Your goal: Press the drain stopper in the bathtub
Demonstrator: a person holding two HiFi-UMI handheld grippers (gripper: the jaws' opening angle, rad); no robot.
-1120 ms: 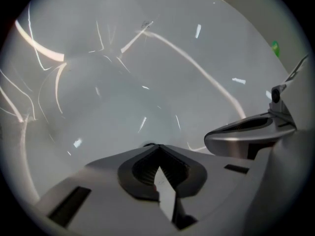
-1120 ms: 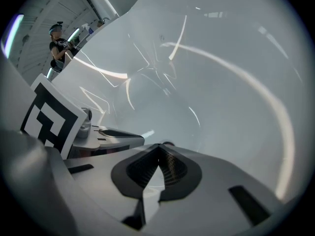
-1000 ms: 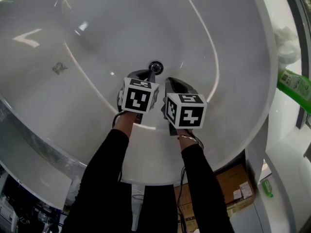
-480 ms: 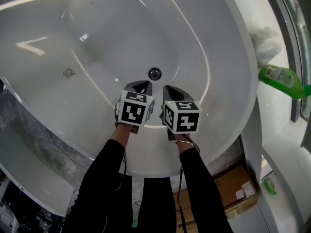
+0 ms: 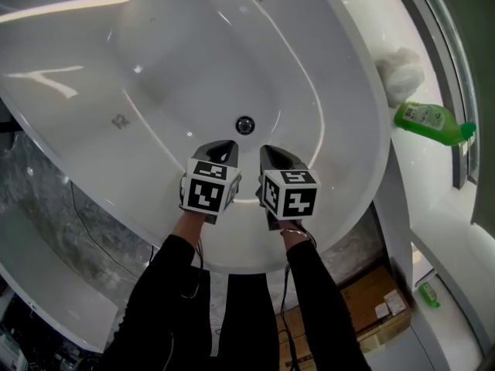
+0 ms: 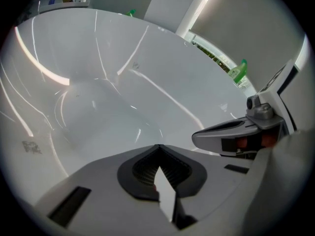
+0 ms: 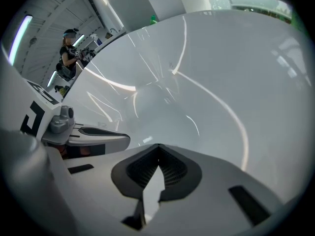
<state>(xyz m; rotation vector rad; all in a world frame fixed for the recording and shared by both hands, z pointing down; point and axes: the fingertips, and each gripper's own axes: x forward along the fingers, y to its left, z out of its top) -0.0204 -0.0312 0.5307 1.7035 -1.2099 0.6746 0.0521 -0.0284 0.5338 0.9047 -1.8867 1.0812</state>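
Observation:
The white bathtub [image 5: 193,52] fills the head view, with the round chrome drain stopper [image 5: 245,124] on its floor. Both grippers hang side by side above the tub's near slope, a short way nearer to me than the stopper and not touching it. My left gripper [image 5: 230,144] is shut with nothing in it, its jaws meeting at the tip [image 6: 158,149]. Beside it, my right gripper [image 5: 267,151] is shut and empty too [image 7: 158,147]. Neither gripper view shows the stopper, only the tub's curved wall [image 6: 113,97].
A green bottle [image 5: 429,120] lies on the ledge to the right of the tub, with a white cloth [image 5: 401,72] behind it. A cardboard box [image 5: 375,300] sits on the floor at lower right. A person [image 7: 69,45] stands far off.
A second ago the left gripper's tip was at the stopper. Both grippers have since drawn back toward the tub's near rim, and the head view has pulled back.

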